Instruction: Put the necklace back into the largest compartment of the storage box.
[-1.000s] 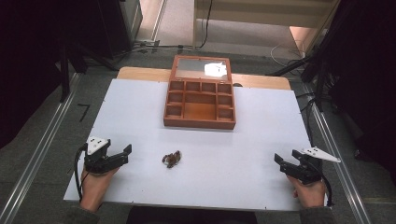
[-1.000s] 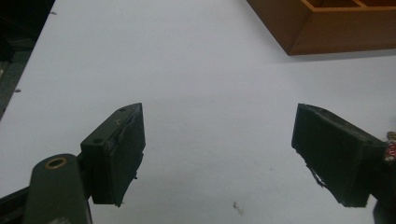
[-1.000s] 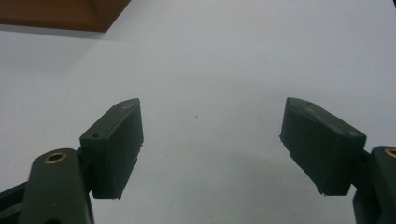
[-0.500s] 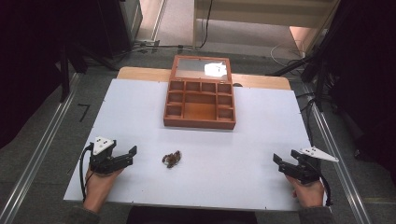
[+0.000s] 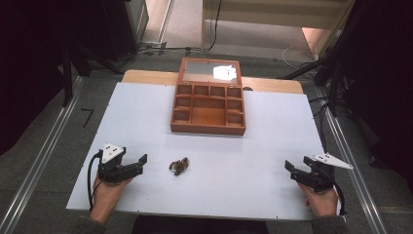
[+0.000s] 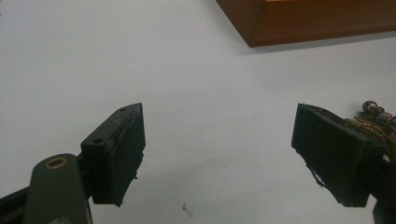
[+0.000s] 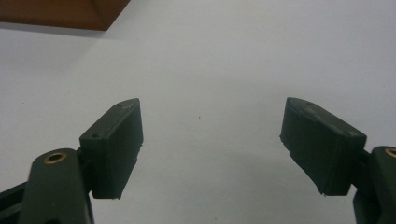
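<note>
From the high view, a white table (image 5: pixel 146 117) carried an open wooden box (image 5: pixel 208 108) at its far middle, its compartments bare. A small brown beaded tangle (image 5: pixel 179 165) lay near the front edge, well apart from the box. The left gripper (image 5: pixel 139 162) rested just left of the tangle, the right gripper (image 5: pixel 290 169) far off at the right — each held in a hand.

In the left gripper view, the jaws stood wide apart, gripping nothing; the tangle (image 6: pixel 373 119) peeked out beside the right-hand jaw, and the box corner (image 6: pixel 299 21) sat ahead.

In the right gripper view, the jaws were likewise spread and bare over the table (image 7: pixel 210 70) — a box corner (image 7: pixel 60 13) showed at top left.
</note>
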Motion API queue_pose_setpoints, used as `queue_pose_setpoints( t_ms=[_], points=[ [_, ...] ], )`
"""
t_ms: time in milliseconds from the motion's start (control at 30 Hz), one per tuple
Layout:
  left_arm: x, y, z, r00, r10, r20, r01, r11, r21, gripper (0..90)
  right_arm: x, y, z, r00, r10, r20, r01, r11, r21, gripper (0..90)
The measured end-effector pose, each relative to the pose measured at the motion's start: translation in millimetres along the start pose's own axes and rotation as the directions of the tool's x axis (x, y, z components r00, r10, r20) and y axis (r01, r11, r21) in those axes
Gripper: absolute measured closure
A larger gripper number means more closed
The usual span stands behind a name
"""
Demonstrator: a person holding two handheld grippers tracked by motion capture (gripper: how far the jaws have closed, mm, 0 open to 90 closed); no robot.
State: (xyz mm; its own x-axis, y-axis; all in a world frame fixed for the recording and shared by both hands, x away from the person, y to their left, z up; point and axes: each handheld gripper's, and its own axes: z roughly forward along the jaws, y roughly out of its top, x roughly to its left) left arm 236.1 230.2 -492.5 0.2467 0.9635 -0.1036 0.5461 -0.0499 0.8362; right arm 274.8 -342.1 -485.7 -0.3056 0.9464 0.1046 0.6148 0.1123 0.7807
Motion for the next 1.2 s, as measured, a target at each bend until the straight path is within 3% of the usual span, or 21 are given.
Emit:
queue_pose_setpoints(
  t_ms=[1200],
  points=[
    [-23.9, -0.8, 9.8, 0.9969, 0.031, 0.073, -0.033, 0.9992, 0.025, 19.0, 0.6, 0.1, 0.8, 1.0, 0.0, 0.007, 0.0, 1.0, 0.003, 19.2]
  ],
)
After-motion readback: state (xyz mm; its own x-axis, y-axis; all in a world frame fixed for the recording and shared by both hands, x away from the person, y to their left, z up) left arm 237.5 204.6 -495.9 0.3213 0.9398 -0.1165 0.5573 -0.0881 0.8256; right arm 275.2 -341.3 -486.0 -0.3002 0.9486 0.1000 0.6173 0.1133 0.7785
